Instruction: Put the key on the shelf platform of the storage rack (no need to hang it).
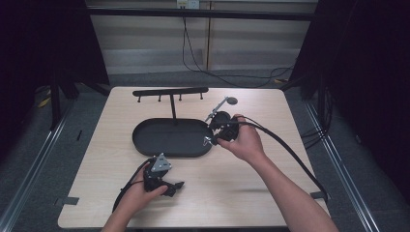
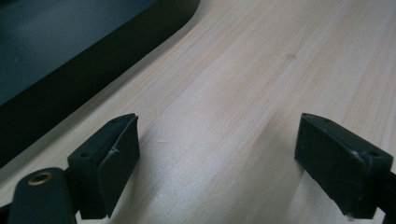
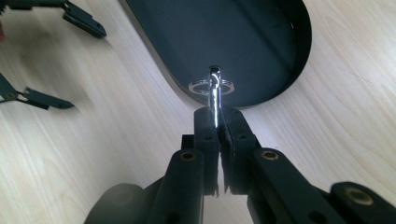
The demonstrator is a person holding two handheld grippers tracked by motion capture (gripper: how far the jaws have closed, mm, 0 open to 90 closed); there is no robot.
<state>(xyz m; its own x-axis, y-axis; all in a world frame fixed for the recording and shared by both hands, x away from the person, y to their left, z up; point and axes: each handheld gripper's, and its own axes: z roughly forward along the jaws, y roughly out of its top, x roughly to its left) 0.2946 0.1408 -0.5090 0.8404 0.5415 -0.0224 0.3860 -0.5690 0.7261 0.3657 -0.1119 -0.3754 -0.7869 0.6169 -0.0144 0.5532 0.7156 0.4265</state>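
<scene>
High view: right gripper (image 1: 211, 137) clamped on a shiny metal ring piece (image 3: 213, 86) at the black oval tray's (image 1: 145, 140) right rim.
Left gripper (image 1: 175, 187), jaws wide and empty, near the tray's near-left edge; hook rack (image 1: 170, 91) at the far side; table (image 1: 232, 193).

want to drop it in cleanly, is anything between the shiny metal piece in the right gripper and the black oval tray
Nothing visible. The right gripper pinches the metal piece right at the tray rim, and the tray floor beyond looks bare.
</scene>
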